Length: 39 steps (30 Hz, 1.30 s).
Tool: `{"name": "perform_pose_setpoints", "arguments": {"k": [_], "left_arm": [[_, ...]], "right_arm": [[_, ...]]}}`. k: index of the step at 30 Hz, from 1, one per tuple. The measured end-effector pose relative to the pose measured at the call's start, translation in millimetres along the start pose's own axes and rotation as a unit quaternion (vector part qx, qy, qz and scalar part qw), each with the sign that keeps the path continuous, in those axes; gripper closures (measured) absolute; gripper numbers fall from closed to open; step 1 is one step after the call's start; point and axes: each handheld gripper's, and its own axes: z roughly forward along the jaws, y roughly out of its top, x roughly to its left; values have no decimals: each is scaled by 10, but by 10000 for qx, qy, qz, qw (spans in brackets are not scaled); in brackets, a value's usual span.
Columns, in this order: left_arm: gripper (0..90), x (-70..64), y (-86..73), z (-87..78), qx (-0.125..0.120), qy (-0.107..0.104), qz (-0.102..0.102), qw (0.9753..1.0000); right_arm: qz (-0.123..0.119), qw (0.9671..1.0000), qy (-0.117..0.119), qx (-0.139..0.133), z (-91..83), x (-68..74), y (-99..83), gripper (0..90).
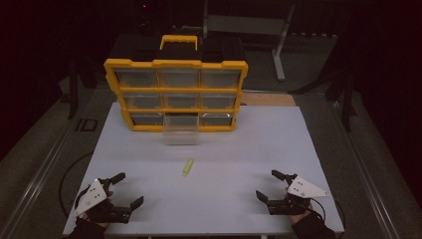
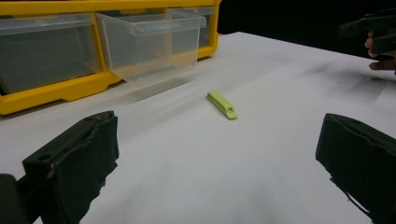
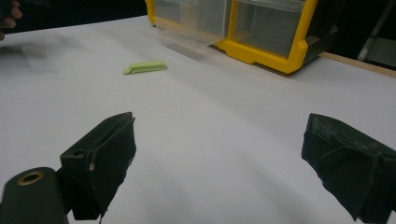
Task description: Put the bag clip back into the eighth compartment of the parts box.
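No text, label, brand or number can be read anywhere: drawers, yellow frame and desk look unmarked

White table (image 1: 239,199): yellow organizer (image 1: 175,94) (drawer out), green clip (image 1: 187,167).

A green clip (image 1: 187,167) lies between the left gripper (image 1: 127,189) and right gripper (image 1: 268,185).

clip (image 1: 187,167) mid-table (image 1: 239,149) | before open drawer (image 1: 181,130) | organiser (image 1: 176,94) behind
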Motion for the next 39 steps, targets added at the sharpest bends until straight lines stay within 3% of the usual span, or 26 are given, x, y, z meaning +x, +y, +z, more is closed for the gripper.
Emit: {"name": "perform_pose_setpoints", "arguments": {"k": [31,39], "left_arm": [[3,-17,22,-16,-94,30,113,9999],[3,-23,68,-44,-167,16,11,9999]], "right_arm": [[29,10000,-16,-17,-11,8,-5,96],[58,10000,-72,18,-10,0,-8,96]]}}
